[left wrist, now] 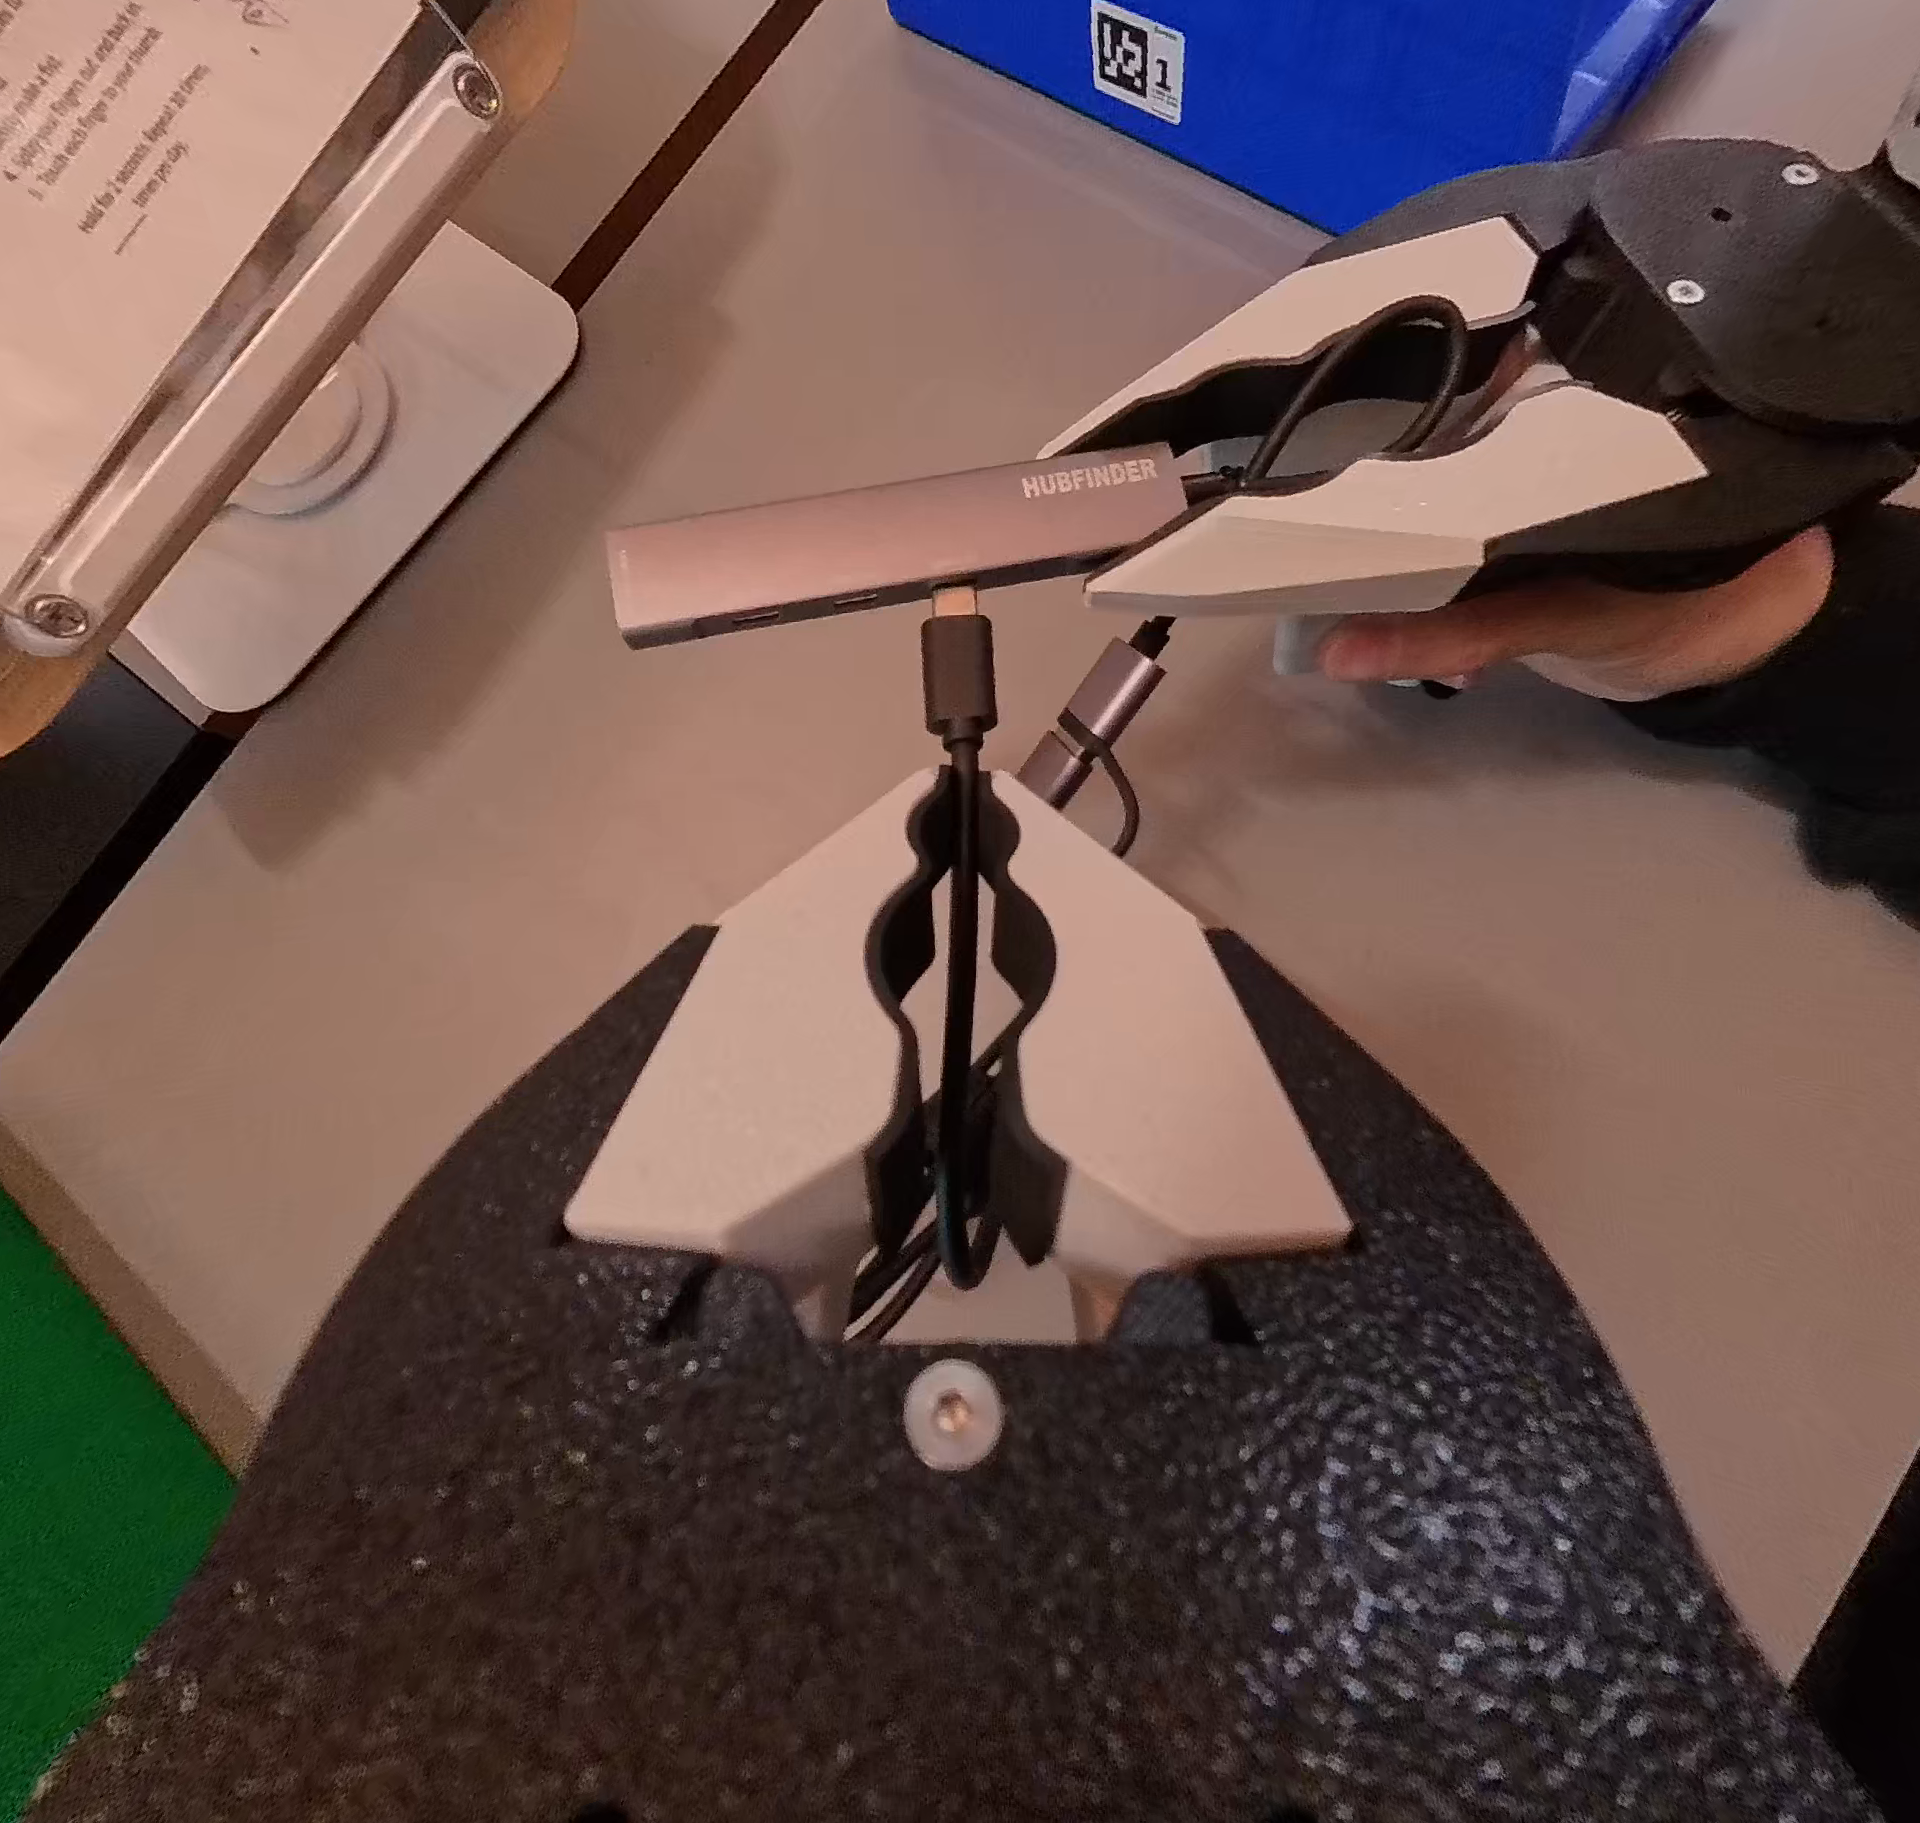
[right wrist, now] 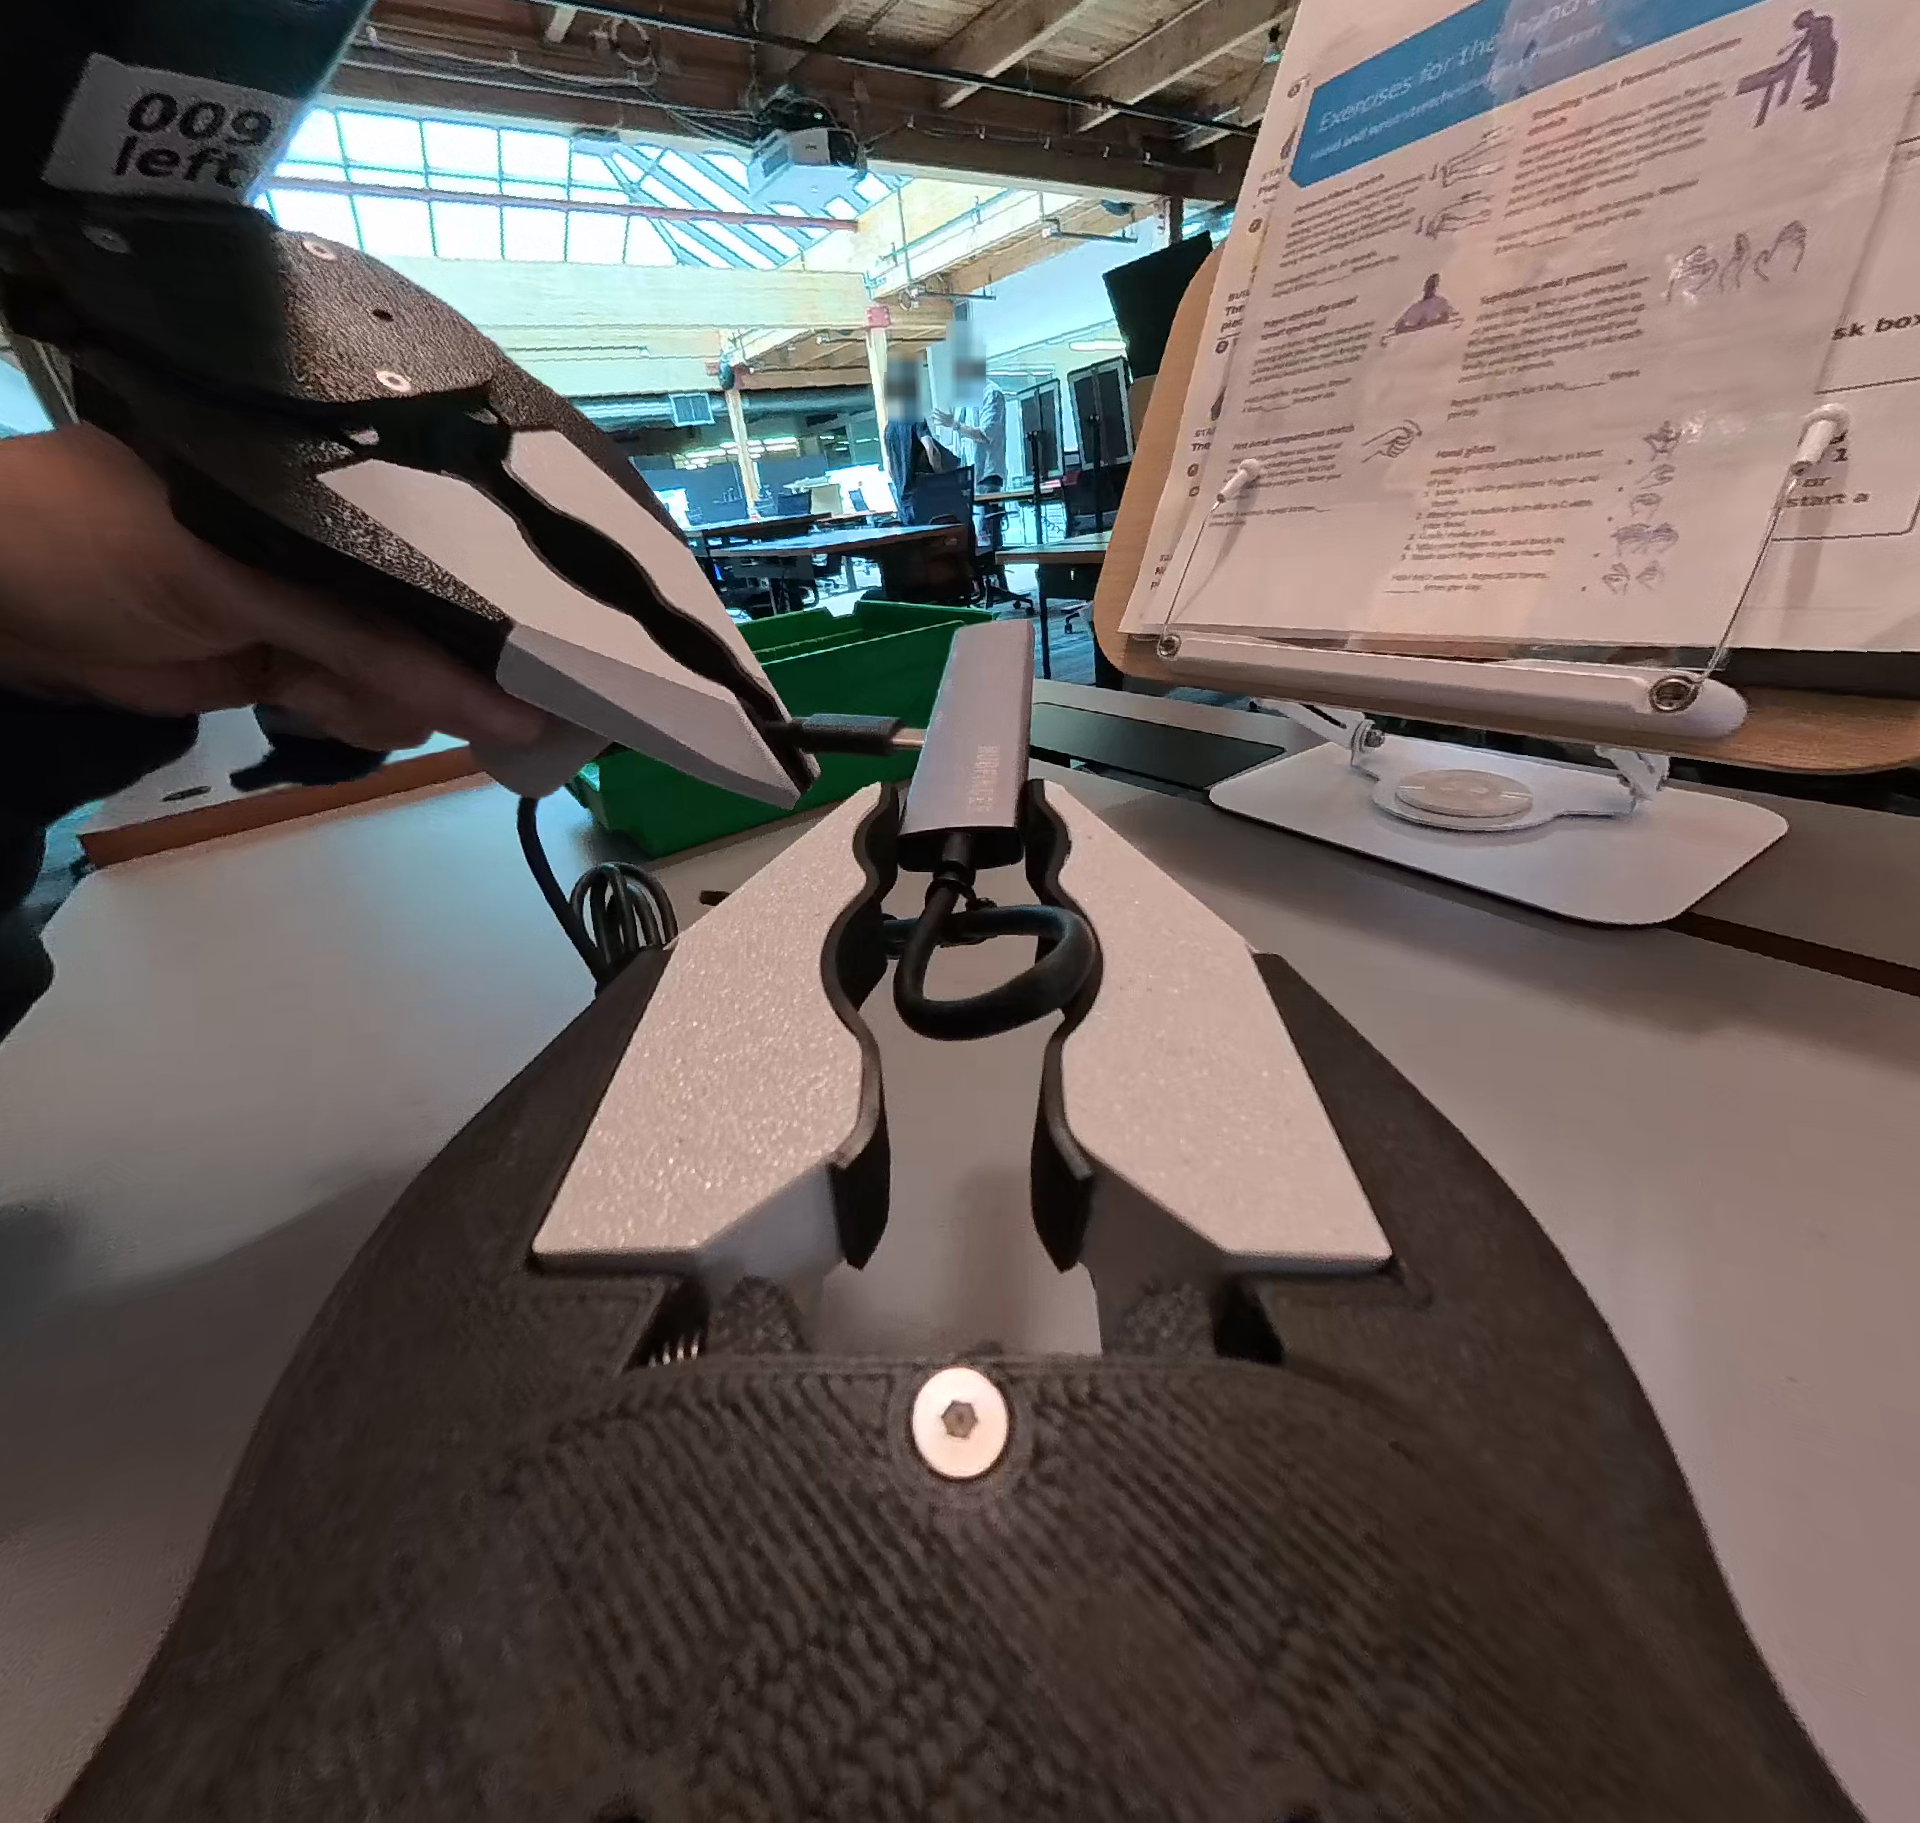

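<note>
My left gripper (left wrist: 961,776) is shut on a thin black cable (left wrist: 961,942) just behind its black plug (left wrist: 956,672). The plug's metal tip meets a port on the long side of a slim grey hub (left wrist: 883,552); how deep it sits I cannot tell. My right gripper (right wrist: 961,797) is shut on the hub's (right wrist: 971,724) cable end and holds it level above the table. The hub's own short cable (right wrist: 987,973) loops between the right fingers, and its grey connector (left wrist: 1101,724) hangs below. The left gripper (right wrist: 795,760) and the plug (right wrist: 847,732) also show in the right wrist view.
A blue bin (left wrist: 1299,28) with a square marker tag stands at the back. A document stand holding a printed sheet (right wrist: 1507,319) sits on a white base (right wrist: 1621,869) at one side. A green bin (right wrist: 831,693) and a coiled black cable (right wrist: 613,911) lie beyond the grippers.
</note>
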The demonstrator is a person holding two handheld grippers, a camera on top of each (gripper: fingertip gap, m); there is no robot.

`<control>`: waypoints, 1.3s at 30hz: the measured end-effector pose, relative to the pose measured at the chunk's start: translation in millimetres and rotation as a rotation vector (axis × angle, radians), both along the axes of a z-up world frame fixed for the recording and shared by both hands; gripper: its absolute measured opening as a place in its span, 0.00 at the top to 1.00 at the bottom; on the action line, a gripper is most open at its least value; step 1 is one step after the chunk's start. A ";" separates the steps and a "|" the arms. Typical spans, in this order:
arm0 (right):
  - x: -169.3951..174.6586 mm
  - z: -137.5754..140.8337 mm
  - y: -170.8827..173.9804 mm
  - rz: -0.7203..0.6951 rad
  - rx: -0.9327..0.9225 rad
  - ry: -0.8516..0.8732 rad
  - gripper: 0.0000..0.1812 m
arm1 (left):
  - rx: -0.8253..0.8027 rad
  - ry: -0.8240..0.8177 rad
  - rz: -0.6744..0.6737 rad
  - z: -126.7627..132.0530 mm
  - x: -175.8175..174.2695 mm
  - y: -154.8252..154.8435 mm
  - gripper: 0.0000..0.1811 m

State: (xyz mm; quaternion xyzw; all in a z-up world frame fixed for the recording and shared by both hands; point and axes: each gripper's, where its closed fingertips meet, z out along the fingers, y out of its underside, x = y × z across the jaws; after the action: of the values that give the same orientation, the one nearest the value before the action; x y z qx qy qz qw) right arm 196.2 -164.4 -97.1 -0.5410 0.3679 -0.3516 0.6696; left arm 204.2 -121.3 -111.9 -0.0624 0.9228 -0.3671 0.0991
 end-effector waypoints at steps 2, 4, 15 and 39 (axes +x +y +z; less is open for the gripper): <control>-0.2 0.2 0.3 0.001 0.001 0.000 0.87 | 0.004 -0.002 0.008 -2.5 0.9 0.8 0.99; -1.0 0.6 3.5 0.009 -0.011 -0.004 0.87 | -0.007 -0.004 0.011 -3.0 0.2 -0.5 0.99; 4.5 -4.3 1.4 -0.052 -0.016 0.020 0.87 | -0.006 -0.030 0.040 -4.4 2.6 -0.5 0.99; 2.3 6.7 -7.1 -0.103 0.038 -0.022 0.88 | -0.403 -0.218 0.023 31.2 1.9 -17.9 0.92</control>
State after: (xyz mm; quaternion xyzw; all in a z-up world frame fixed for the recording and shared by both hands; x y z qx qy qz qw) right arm 198.5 -171.6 -90.4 -0.5047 0.3942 -0.3844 0.6648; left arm 206.2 -139.2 -80.7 -0.0515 0.8140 -0.5473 0.1878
